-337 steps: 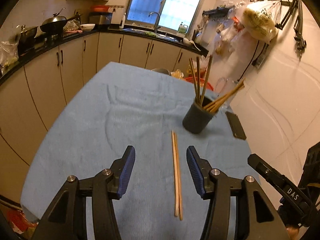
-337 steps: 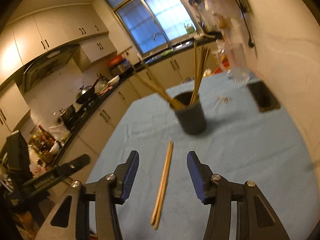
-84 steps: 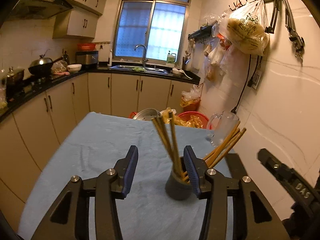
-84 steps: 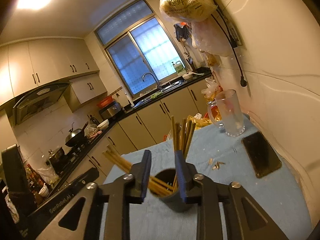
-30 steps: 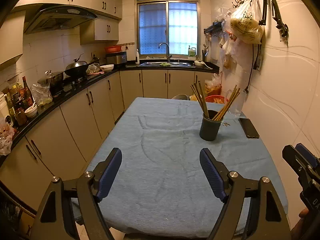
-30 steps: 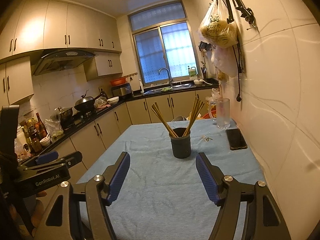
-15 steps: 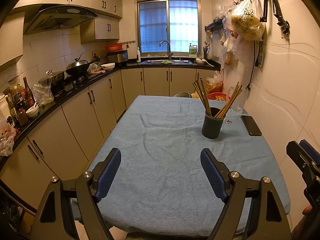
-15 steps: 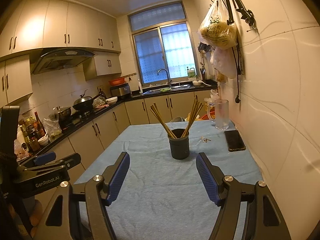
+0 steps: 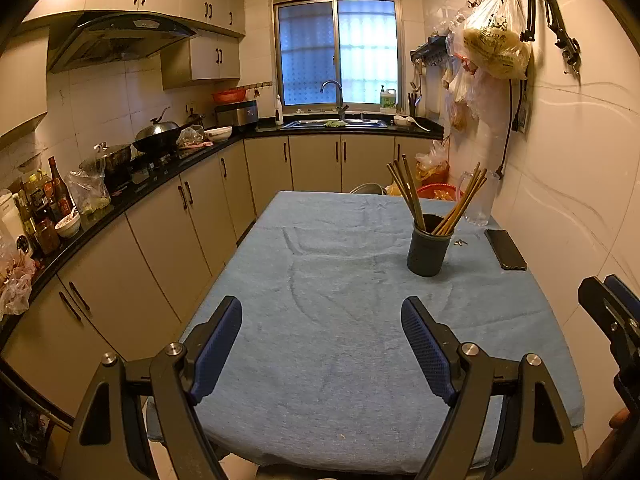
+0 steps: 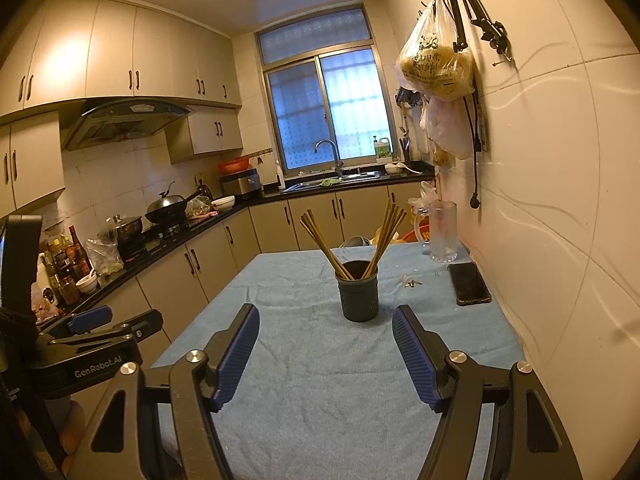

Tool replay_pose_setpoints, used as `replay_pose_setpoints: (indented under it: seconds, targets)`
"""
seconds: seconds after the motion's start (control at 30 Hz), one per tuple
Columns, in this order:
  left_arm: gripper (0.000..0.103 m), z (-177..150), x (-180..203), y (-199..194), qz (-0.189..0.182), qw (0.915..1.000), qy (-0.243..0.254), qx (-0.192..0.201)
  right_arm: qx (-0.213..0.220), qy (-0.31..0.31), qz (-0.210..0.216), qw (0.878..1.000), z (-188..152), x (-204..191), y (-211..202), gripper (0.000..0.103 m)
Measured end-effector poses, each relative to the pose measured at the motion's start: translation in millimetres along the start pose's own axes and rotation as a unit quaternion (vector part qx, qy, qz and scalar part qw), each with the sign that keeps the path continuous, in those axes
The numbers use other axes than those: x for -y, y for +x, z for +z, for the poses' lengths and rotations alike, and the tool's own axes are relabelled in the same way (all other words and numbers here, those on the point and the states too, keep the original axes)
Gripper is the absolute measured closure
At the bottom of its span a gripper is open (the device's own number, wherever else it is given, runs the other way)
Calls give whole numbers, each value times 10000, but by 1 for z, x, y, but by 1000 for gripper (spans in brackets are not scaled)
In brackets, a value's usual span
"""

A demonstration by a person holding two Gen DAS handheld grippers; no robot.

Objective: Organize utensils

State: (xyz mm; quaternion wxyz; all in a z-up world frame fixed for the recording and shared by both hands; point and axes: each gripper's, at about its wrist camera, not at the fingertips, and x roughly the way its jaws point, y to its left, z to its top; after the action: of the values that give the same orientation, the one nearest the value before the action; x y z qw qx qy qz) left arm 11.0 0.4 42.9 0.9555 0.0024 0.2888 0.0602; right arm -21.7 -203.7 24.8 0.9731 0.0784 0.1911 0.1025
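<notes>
We have drawn both grippers, left gripper and right gripper, back with fingers wide and empty; all chopsticks now stand in the holder near the bench's far right edge.

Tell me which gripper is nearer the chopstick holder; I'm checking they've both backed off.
Right, slightly. The right gripper faces the chopstick holder head-on; the left gripper sits back, with the holder ahead to its right. Both open.

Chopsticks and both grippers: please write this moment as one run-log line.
left gripper: open, empty | right gripper: open, empty | chopsticks: all in holder | tablecloth: none loose
</notes>
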Motion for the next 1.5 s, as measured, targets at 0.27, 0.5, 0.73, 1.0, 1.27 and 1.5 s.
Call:
replay_pose_setpoints:
  seconds: [0.27,0.5,0.73,1.0,1.27,1.5]
  targets:
    - [21,1,0,0,11,10000,28,4,14,7,-11,10000,1,0,0,31]
    - [21,1,0,-1,16,10000,34,7,53,-2,-16,10000,3,-1,-2,31]
    - [20,2,-1,0,17,10000,41,-21,60,-10,-31,10000,4,-2,-2,30]
    - [20,2,-2,-1,26,10000,57,-7,47,-17,-23,10000,4,-3,-3,30]
    - [20,1,-1,-2,43,10000,69,9,70,-25,-23,10000,3,-3,-4,30]
    - [20,0,-1,-3,60,10000,43,30,83,-42,-12,10000,2,-4,-7,30]
